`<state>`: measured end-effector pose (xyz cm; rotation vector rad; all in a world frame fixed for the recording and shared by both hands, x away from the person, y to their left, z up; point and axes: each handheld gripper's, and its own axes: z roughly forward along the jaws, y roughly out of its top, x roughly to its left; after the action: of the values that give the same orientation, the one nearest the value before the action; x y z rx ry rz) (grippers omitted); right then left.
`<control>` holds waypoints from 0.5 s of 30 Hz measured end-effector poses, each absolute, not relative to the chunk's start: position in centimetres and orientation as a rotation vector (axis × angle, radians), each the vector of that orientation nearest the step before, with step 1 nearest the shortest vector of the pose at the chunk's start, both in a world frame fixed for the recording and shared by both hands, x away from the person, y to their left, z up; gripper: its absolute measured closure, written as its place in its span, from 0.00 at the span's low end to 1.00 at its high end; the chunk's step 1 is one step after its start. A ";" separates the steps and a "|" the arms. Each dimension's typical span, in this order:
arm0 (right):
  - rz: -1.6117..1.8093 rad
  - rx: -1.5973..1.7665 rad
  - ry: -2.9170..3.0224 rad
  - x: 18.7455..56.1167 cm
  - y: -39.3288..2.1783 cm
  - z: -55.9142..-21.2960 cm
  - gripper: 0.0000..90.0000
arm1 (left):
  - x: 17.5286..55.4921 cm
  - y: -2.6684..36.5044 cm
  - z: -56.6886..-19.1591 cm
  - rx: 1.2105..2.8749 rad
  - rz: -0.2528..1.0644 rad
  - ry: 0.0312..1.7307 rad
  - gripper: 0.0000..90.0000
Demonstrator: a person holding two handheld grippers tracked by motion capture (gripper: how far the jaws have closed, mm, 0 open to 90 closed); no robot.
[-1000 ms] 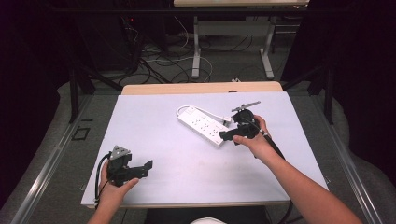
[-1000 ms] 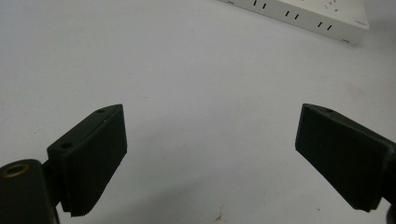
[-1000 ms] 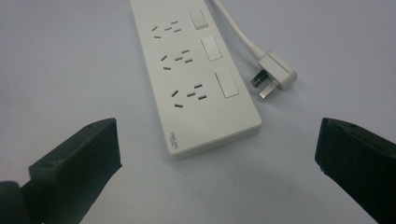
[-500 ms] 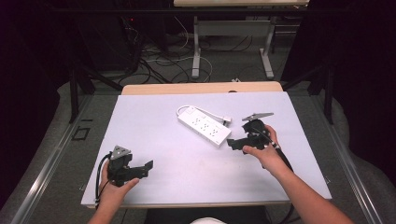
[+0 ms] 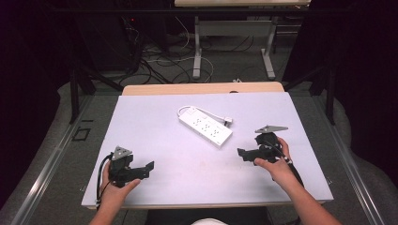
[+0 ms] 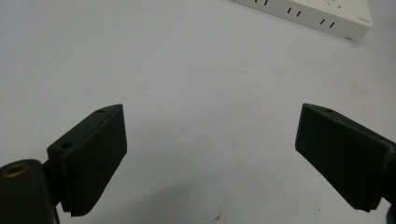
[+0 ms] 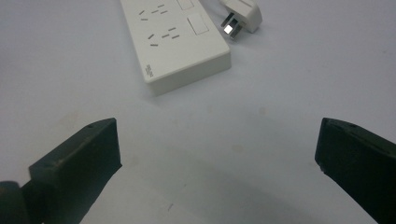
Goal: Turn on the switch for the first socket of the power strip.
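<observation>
Power strip: a white power strip (image 5: 205,127) lay flat on the table (image 5: 155,112), a little past the table's centre toward 12 o'clock, its long axis running from 10 o'clock to 4 o'clock in the high view. In the right gripper view its near end (image 7: 175,42) showed socket slots and two square buttons.
Cord and plug: a white cord (image 5: 206,110) looped from the strip's far end along its far side and ended in a white plug (image 5: 228,122), which lay on the table just beside the strip at its 2 o'clock side. In the right gripper view the plug (image 7: 241,17) rested apart from the strip, with its metal prongs turned toward the camera.
Right gripper: the right gripper (image 5: 246,153), held in the person's right hand (image 5: 274,161), sat at about 4 o'clock from the strip, near it but not touching. Its jaws were spread wide, with only bare table between them; they pointed toward the strip's near end.
Left gripper: the left gripper (image 5: 149,168), held in the left hand (image 5: 115,187), sat at about 7 o'clock from the strip, well apart from it, near the table's front edge. Its jaws were released and wide apart, empty; the left gripper view showed the strip's corner (image 6: 308,11) far off at 1 o'clock.
Table: a pale, matte surface, with a wooden edge (image 5: 202,88) at the far side.
Surroundings: beyond the table at 12 o'clock, cables (image 5: 159,56) lay on a dark floor.
</observation>
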<state>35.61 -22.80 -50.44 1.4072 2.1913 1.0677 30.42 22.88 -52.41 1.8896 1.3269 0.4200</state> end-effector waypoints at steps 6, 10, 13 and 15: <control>1.073 1.437 2.170 34.8 -23.8 -51.3 0.00 | 30.5 22.8 -52.5 1.878 0.423 1.335 0.10; 1.080 1.451 2.145 34.4 -24.3 -51.6 0.00 | 30.5 22.8 -52.5 1.873 0.425 1.337 0.10; 1.091 1.461 2.127 34.2 -24.6 -51.9 0.00 | 30.5 22.8 -52.5 1.871 0.423 1.335 0.10; 1.093 1.466 2.118 34.1 -24.8 -52.1 0.00 | 30.5 22.8 -52.5 1.873 0.425 1.334 0.10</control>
<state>34.11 -24.80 -52.08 1.4665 2.1181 1.0933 30.48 22.77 -52.52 1.8732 1.3341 0.4249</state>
